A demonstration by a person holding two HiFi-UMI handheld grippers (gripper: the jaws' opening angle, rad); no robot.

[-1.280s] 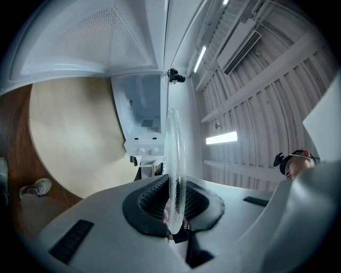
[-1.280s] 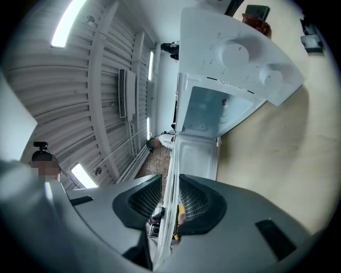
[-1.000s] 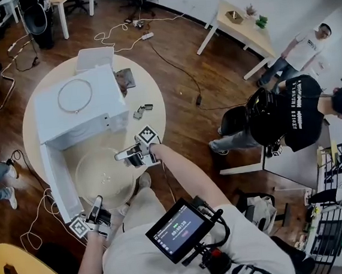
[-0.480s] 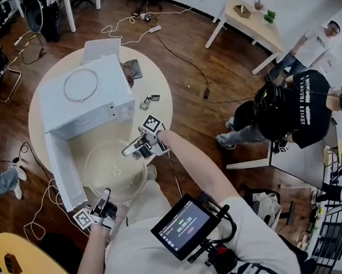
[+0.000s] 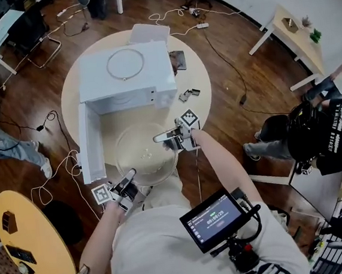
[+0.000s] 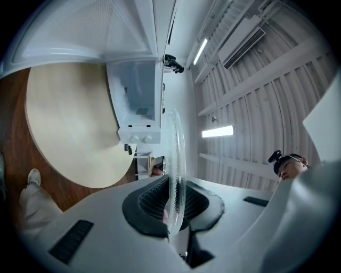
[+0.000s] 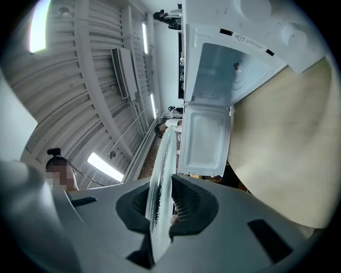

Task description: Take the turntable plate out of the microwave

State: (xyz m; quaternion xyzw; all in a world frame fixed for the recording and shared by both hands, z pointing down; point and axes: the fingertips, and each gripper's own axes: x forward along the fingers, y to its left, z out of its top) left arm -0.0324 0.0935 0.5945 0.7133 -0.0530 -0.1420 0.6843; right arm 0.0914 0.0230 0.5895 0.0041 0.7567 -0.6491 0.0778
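**Clamped on two sides**

Jaws clamp the rim of the clear round glass turntable plate [image 5: 146, 161]: left gripper [image 5: 130, 175] at its near edge, right gripper [image 5: 159, 139], jaws just closing, at its right. The plate hangs over the round pale wooden table [image 5: 113, 126], outside the open white microwave [image 5: 126, 77].

Both forearms reach forward. The left gripper [image 5: 130, 176] pinches the rim of the turntable plate [image 5: 146, 157]. The right gripper [image 5: 159, 138] has just been closing its jaws onto that rim too.
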